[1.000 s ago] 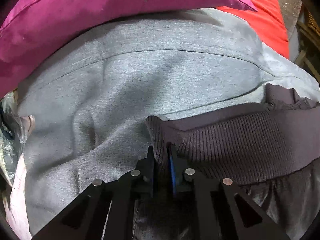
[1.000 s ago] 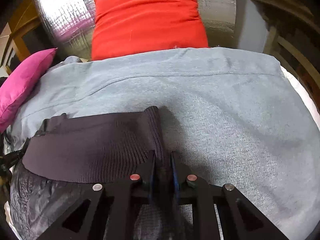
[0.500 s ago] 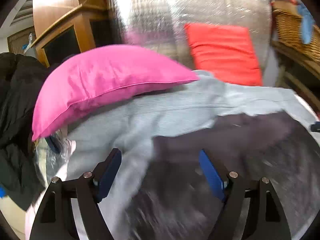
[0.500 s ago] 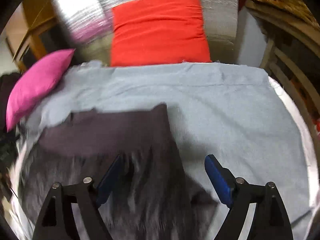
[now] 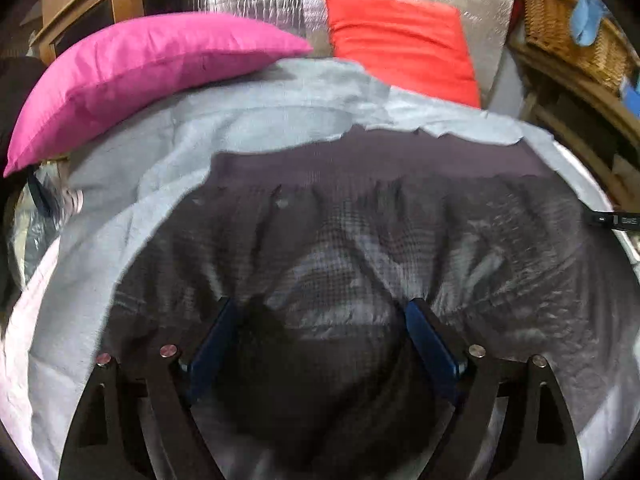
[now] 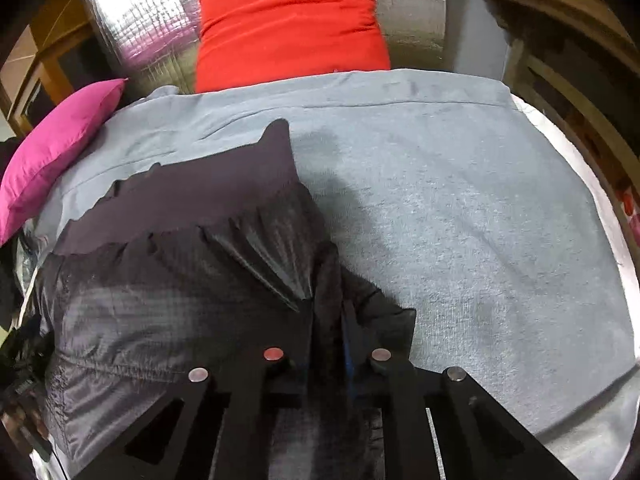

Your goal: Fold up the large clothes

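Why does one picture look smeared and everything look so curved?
Left wrist view: motion blur smears the dark jacket and grey blanket; right wrist view: sharper, with a shadow on the blanket beside the jacket. Both views: fisheye lenses bend straight edges, and the silver foil backing glares.

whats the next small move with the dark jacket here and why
Probably bring the left gripper down to pinch the jacket edge on its side. Its jaws are opening and hold nothing, while the right gripper is already shut on the jacket's other edge, so a second grip would let both hands lift it over the grey blanket.
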The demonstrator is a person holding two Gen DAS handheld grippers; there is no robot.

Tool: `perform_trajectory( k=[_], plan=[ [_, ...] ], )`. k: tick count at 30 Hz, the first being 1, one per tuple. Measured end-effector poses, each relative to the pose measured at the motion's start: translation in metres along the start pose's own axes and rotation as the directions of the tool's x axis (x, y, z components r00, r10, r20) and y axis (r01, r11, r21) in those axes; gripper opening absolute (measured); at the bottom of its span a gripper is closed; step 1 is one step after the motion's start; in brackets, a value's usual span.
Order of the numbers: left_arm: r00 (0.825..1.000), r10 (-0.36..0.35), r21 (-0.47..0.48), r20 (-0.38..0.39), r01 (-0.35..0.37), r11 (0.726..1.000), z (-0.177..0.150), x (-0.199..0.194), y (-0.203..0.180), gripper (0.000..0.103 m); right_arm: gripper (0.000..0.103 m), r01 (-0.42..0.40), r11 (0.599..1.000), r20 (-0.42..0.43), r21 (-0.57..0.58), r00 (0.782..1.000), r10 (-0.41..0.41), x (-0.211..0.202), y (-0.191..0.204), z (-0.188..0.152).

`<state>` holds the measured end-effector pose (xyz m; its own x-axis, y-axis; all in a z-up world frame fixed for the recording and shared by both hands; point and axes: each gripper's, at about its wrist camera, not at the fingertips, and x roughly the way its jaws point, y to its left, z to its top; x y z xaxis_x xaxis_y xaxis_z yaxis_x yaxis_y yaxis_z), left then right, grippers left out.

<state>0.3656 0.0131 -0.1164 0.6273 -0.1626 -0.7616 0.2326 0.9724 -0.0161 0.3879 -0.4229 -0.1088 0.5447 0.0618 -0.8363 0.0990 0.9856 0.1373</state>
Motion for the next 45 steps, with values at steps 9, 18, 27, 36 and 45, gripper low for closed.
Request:
perform_trajectory(
  k=[9,18,27,36,45],
  plan=[
    [0.999,0.034,-0.234,0.036,-0.025,0.972,-0.021,-0.038,0.121,0.086,0.08,-0.137,0.989,0.054,0.048,0.989,0.135,-0.033,-0.018,-0.009],
    [0.993,0.052,-0.233,-0.101,-0.075,0.97,-0.044,0.005,0.108,0.059,0.011,0.031,0.997,-0.007,-0.069,0.999,-0.031,-0.011,0.0,-0.022],
    [0.982,0.184,-0.22,0.029,-0.174,0.96,-0.039,-0.074,0.091,0.065,0.076,0.146,0.989,0.134,-0.022,0.981,-0.142,-0.072,0.016,-0.032],
    [0.959,0.236,-0.006,0.155,-0.237,0.971,-0.053,-0.089,-0.036,0.078,0.076,0.1,0.957,0.294,-0.271,0.956,-0.016,-0.112,0.145,-0.108],
    [0.964,0.266,-0.009,0.018,-0.265,0.964,-0.082,-0.039,-0.032,0.089,0.08,0.217,0.94,0.242,-0.264,0.958,-0.154,-0.056,0.135,-0.148]
  ],
)
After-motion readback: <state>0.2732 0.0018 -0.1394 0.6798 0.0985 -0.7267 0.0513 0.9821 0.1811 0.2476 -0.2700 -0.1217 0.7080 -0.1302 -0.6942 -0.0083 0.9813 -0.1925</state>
